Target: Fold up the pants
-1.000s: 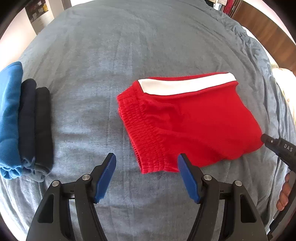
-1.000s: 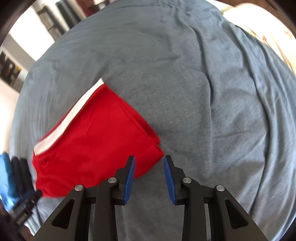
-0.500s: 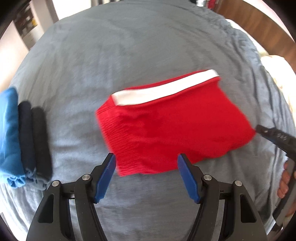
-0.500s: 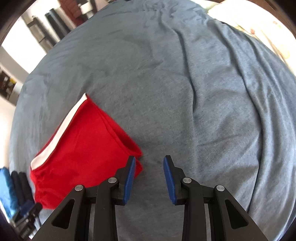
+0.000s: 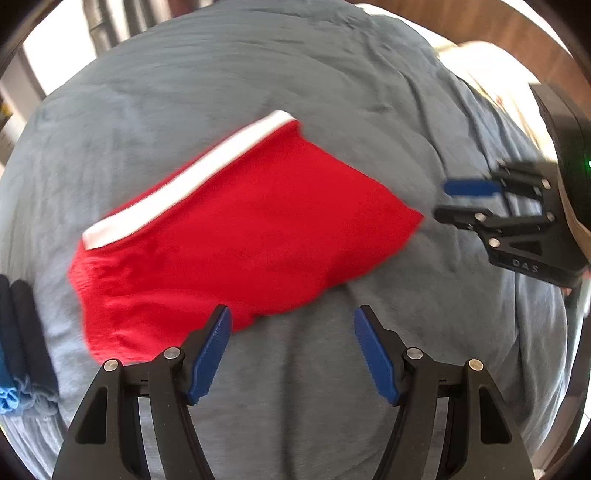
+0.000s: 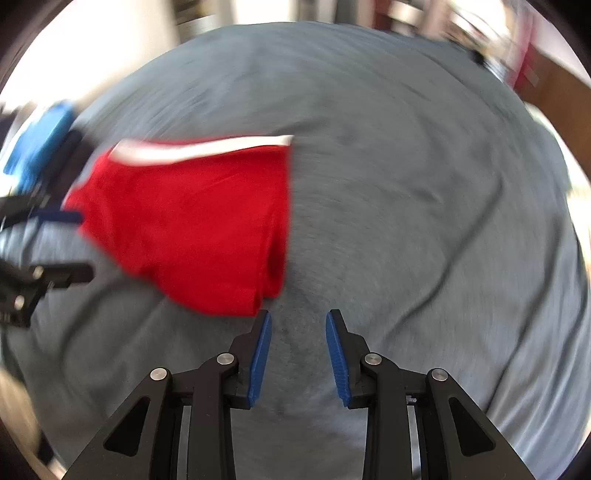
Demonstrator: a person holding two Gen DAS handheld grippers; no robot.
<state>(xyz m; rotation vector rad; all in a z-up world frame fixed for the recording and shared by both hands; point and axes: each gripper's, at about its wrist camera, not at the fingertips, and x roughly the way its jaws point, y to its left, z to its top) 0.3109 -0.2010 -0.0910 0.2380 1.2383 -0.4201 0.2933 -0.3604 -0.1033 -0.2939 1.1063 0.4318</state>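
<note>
The red pants (image 5: 236,236), short with a white side stripe, lie folded flat on the grey-blue bedcover (image 5: 295,92). My left gripper (image 5: 291,317) hovers open over their near edge. Its left fingertip overlaps the red hem and only bedcover shows between the fingers. In the right wrist view the pants (image 6: 192,221) lie left of centre. My right gripper (image 6: 298,321) stands just off their near right corner, its narrow gap empty. The right gripper (image 5: 448,201) also shows beyond the pants' right corner, and the left gripper (image 6: 74,243) at their left end.
A stack of folded blue and dark garments (image 5: 22,332) lies at the bed's left side, and shows again (image 6: 44,147) in the right wrist view. Cream bedding (image 5: 480,62) and a wooden surface (image 5: 517,29) lie beyond the bedcover's far right edge. Creased bedcover (image 6: 424,221) stretches to the right.
My left gripper has slid right along the pants' near edge, from the waistband toward the middle. The right gripper has rolled and come off the pants' corner. The pants lie unmoved.
</note>
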